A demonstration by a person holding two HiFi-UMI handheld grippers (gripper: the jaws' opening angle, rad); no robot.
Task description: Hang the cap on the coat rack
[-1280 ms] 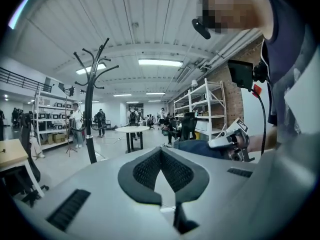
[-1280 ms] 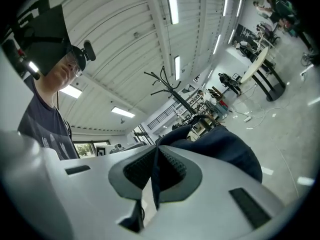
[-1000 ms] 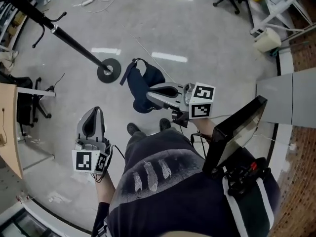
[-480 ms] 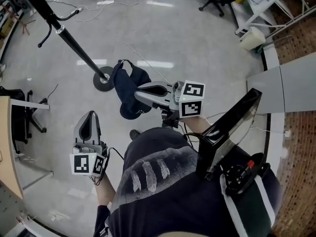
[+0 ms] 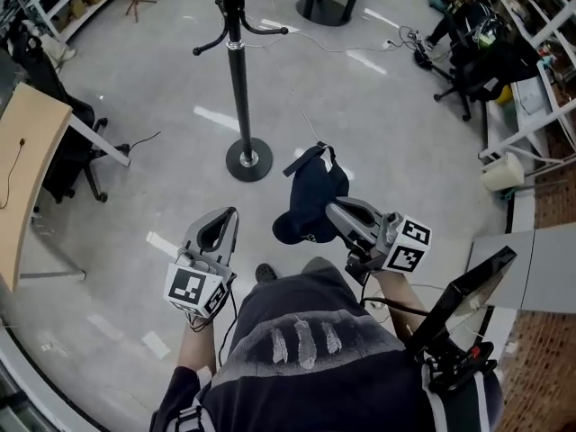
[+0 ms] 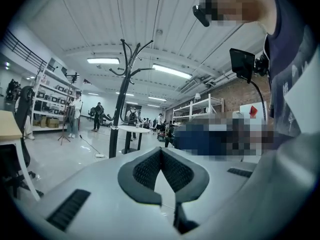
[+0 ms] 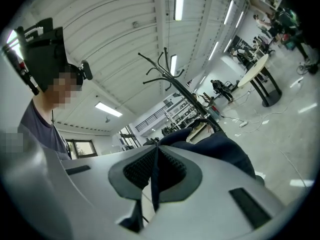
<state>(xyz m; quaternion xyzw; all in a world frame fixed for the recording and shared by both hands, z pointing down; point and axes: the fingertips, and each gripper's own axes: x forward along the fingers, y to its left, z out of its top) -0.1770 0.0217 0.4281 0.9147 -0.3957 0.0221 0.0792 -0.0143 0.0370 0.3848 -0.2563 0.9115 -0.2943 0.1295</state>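
Note:
The navy cap (image 5: 310,201) hangs from my right gripper (image 5: 333,209), which is shut on a fold of its fabric; the right gripper view shows dark cloth (image 7: 220,151) pinched between the pads. The black coat rack (image 5: 238,70) stands ahead on its round base (image 5: 249,160), left of the cap and apart from it. Its curved hooks (image 7: 167,71) rise beyond the cap. My left gripper (image 5: 226,215) is shut with nothing in it, lower left of the base. In its own view the pads (image 6: 150,166) meet at the tip, and the rack (image 6: 121,96) is ahead on the left.
A wooden desk (image 5: 22,165) and a black chair (image 5: 76,156) stand at the left. A round table foot (image 5: 328,7) lies beyond the rack, with cables (image 5: 310,124) on the floor. Shelving and chairs (image 5: 490,52) crowd the right side. People stand far off (image 6: 97,116).
The view has swung round: the coat rack, earlier slanting in from the upper left, now stands upright straight ahead. Both grippers sit closer together, and the cap has stayed in the right gripper.

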